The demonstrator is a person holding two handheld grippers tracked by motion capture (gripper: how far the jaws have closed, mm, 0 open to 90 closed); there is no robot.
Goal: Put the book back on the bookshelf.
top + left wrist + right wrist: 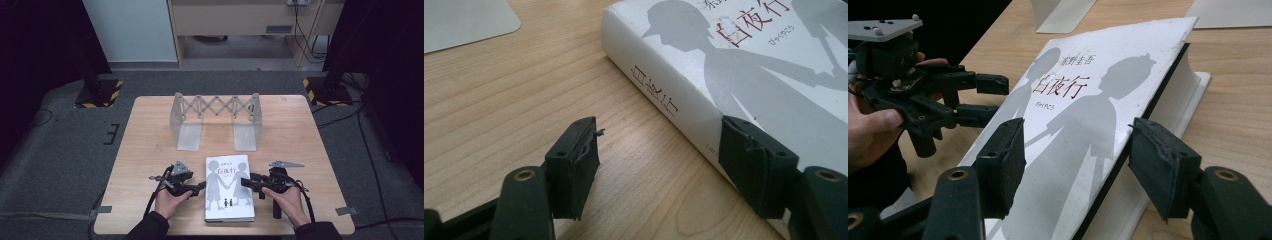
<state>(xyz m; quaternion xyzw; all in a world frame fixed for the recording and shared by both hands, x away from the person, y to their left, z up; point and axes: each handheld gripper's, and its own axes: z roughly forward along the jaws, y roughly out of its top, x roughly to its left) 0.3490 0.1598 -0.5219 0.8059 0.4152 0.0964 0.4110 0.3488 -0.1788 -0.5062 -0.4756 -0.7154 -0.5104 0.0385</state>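
Here, a white book [229,188] lies flat near the front edge of a pale wooden table [150,130], its cover printed with grey silhouettes of two figures holding hands and red lettering. A person's two hands come in on either side of the book, each holding a black two-jaw gripper. The left gripper [199,186] sits at the book's spine side; in its own view [659,167] the jaws stand apart, one pad [751,162] up against the spine's lower corner and the other over bare wood, so nothing is clamped. The right gripper [246,181] is at the book's opposite, page-edge side. In its own view [1075,167] the front cover is tilted up off the pages, and the jaws straddle that raised cover edge, one jaw over the cover's face and one outside it, above the pages; I cannot tell whether the pads actually press on the cover. Beyond the book, toward the far edge of the table, stands a grey folding bookstand [216,120] with a criss-cross lattice between its two ends.
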